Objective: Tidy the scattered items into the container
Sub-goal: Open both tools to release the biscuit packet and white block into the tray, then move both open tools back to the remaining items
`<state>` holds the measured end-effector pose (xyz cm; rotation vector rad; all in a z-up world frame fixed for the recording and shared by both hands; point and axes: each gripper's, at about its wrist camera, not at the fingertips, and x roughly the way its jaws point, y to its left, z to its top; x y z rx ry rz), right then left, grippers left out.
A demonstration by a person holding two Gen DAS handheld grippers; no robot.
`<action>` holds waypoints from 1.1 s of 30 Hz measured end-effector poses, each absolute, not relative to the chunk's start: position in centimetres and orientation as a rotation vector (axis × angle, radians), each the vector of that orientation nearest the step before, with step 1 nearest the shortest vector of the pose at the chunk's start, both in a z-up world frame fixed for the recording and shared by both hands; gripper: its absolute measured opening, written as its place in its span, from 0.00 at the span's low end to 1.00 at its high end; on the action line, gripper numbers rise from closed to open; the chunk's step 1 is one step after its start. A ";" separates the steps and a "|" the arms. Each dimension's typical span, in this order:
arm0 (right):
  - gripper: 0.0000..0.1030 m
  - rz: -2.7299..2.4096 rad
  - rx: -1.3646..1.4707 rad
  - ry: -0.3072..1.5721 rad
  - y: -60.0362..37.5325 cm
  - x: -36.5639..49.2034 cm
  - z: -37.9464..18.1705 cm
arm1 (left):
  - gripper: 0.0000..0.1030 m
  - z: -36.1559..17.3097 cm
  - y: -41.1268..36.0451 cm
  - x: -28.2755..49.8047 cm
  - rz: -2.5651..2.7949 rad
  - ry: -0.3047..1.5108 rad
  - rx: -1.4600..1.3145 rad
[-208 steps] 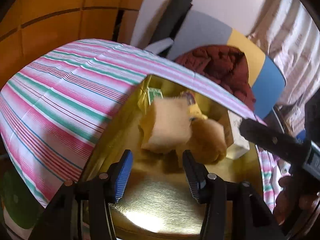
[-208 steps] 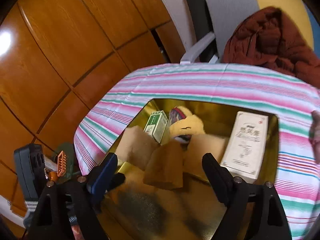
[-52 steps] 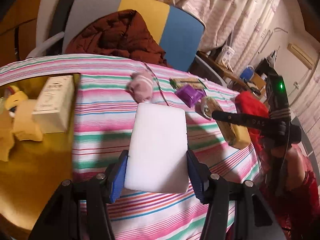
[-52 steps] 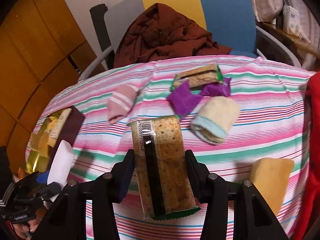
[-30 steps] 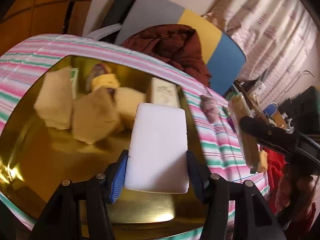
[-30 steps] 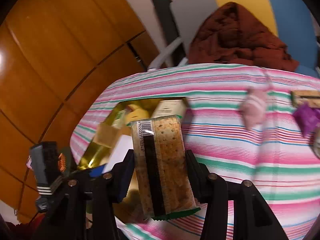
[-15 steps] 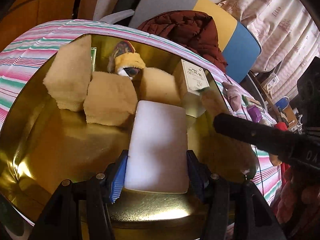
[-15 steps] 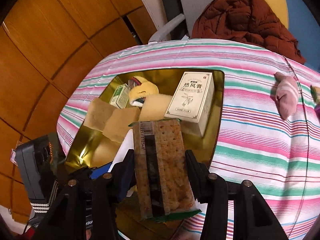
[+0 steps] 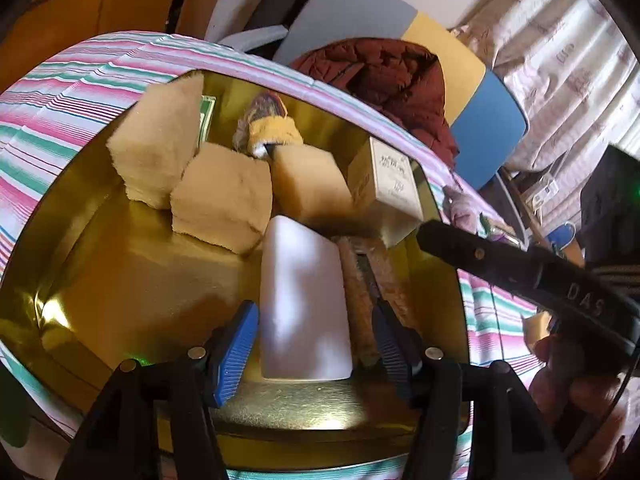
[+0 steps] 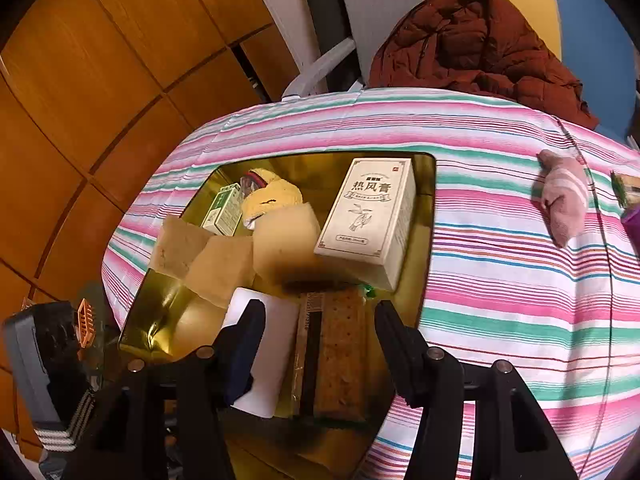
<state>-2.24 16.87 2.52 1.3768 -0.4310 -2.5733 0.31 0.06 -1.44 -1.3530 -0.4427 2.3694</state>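
The gold container [image 9: 104,280] [image 10: 168,320] sits on the striped tablecloth [image 10: 500,280]. My left gripper [image 9: 312,348] is open, with its jaws apart from the white block [image 9: 304,300] [image 10: 268,360] that rests in the container. My right gripper [image 10: 320,344] is open around the cracker pack [image 10: 336,352] [image 9: 360,292], which lies in the container beside the white block. Several tan sponges [image 9: 224,196] [image 10: 224,272], a cream box [image 10: 368,216] [image 9: 392,184], a small green box [image 10: 222,210] and a yellow sock [image 10: 272,196] [image 9: 274,132] lie in the container.
A pink sock [image 10: 564,200] lies on the cloth at right, near a purple item [image 10: 634,224] at the frame edge. A chair with a brown jacket [image 10: 472,40] stands behind the table. Wood panelling [image 10: 100,60] is at left.
Both grippers carried their items over the container and opened. The white block and the cracker pack now rest inside it, side by side, free of the jaws.
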 end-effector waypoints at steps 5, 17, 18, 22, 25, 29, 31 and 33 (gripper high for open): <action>0.56 -2.567 1.369 -0.461 17.3 -1.7 2.7 | 0.58 -1.1 -0.1 0.6 2.410 -0.447 -1.331; 0.63 -2.663 1.325 -0.360 18.3 -0.3 4.1 | 0.58 -0.5 0.4 1.1 2.464 -0.368 -1.299; 0.64 -2.670 1.323 -0.356 18.6 -0.2 4.2 | 0.58 -0.5 0.6 1.0 2.463 -0.370 -1.298; 0.64 -2.685 1.320 -0.361 19.6 0.3 4.4 | 0.58 -0.4 1.0 1.2 2.464 -0.359 -1.298; 0.64 -2.697 1.316 -0.362 20.4 0.6 4.5 | 0.58 0.0 1.5 1.5 2.478 -0.339 -1.281; 0.69 -2.726 1.312 -0.365 21.2 0.9 4.6 | 0.58 0.5 1.9 1.9 2.497 -0.337 -1.251; 0.69 -2.743 1.305 -0.364 21.8 1.2 4.7 | 0.58 0.8 2.2 2.1 2.495 -0.333 -1.240; 0.69 -2.751 1.300 -0.365 22.3 1.3 4.8 | 0.58 1.1 2.6 2.2 2.496 -0.315 -1.232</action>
